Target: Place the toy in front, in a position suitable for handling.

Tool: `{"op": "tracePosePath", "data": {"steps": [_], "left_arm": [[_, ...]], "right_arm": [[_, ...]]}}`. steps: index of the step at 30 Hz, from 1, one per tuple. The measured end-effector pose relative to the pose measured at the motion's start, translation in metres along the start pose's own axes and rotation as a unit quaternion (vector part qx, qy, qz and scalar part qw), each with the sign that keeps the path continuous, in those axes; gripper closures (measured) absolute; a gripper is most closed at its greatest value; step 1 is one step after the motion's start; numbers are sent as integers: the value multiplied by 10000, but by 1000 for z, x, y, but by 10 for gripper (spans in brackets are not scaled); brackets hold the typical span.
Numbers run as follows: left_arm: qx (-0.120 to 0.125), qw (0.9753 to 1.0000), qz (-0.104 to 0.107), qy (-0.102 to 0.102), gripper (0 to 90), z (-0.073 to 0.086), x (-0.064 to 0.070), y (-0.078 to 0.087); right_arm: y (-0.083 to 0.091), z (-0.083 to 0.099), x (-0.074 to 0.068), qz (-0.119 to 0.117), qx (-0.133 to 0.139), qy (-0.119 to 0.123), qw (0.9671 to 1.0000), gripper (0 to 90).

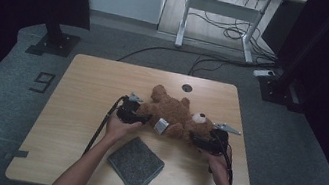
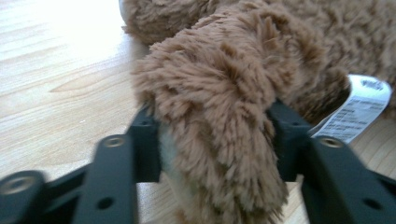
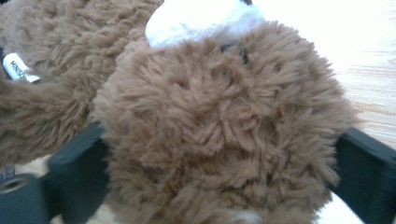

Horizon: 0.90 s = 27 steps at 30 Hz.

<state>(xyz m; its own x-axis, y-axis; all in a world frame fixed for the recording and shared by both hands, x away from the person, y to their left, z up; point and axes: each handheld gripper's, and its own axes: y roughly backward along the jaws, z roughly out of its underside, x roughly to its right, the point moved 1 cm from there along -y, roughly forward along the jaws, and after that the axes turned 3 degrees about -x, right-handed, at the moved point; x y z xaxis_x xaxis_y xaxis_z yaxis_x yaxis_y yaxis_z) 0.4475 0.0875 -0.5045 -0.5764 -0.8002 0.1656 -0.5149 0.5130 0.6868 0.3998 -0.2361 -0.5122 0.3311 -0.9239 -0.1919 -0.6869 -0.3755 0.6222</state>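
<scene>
A brown teddy bear (image 1: 172,111) lies on its back across the middle of the wooden table (image 1: 92,85), its head with a white snout (image 1: 200,118) toward the right. My left gripper (image 1: 145,118) is at the bear's left end, and its black jaws press into both sides of a furry leg (image 2: 219,107). A white sewn-in label (image 2: 357,112) sticks out beside that leg. My right gripper (image 1: 194,138) is at the bear's head (image 3: 224,126), with fur bulging between its two jaws. The snout (image 3: 201,18) lies beyond them.
A folded grey cloth (image 1: 135,162) lies near the table's front edge, between the person's forearms. A round cable hole (image 1: 187,88) sits at the back of the table. Dark stands, a desk frame and cables are on the floor beyond.
</scene>
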Motion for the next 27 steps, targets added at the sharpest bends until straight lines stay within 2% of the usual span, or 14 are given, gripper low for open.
{"op": "tracePosePath", "data": {"steps": [3,4,6,8,11,12,14,15,17,18,19,20,24,27], "left_arm": [[27,10000,-15,-54,594,-1,4,4],[79,9999,3,-102,616,-2,6,9],[172,9998,29,-96,643,-4,8,15],[265,9996,87,-68,659,-6,8,21],[364,9992,101,-157,674,-9,11,33],[364,9992,101,-157,676,-9,11,33],[501,9985,90,-183,682,-11,12,44],[658,9976,111,-170,683,-13,12,58],[716,9972,122,-166,683,-13,11,63],[819,9965,106,-162,683,-12,10,77],[819,9965,106,-162,682,-12,10,77],[863,9961,67,-177,682,-9,9,87],[910,9958,-8,-116,679,2,6,100],[852,9963,-52,-22,678,13,1,100]], "right_arm": [[0,1,0,44,-73,51,10000,230],[1,2,0,83,-78,71,9999,312],[3,2,-4,164,-47,218,9996,403],[3,2,-6,199,19,327,9993,460],[1,1,-10,278,194,389,9987,511],[1,1,-10,278,194,389,9987,511],[0,-2,-16,277,390,476,9977,528],[0,-5,-19,236,469,512,9973,528],[1,-7,-21,182,553,530,9969,528],[1,-14,-25,34,660,574,9962,525],[0,-17,-27,-34,687,602,9958,523],[-1,-21,-29,-111,715,665,9952,520],[-7,-29,-37,-327,684,846,9935,506],[-16,-31,-40,-430,573,933,9931,501]]}}
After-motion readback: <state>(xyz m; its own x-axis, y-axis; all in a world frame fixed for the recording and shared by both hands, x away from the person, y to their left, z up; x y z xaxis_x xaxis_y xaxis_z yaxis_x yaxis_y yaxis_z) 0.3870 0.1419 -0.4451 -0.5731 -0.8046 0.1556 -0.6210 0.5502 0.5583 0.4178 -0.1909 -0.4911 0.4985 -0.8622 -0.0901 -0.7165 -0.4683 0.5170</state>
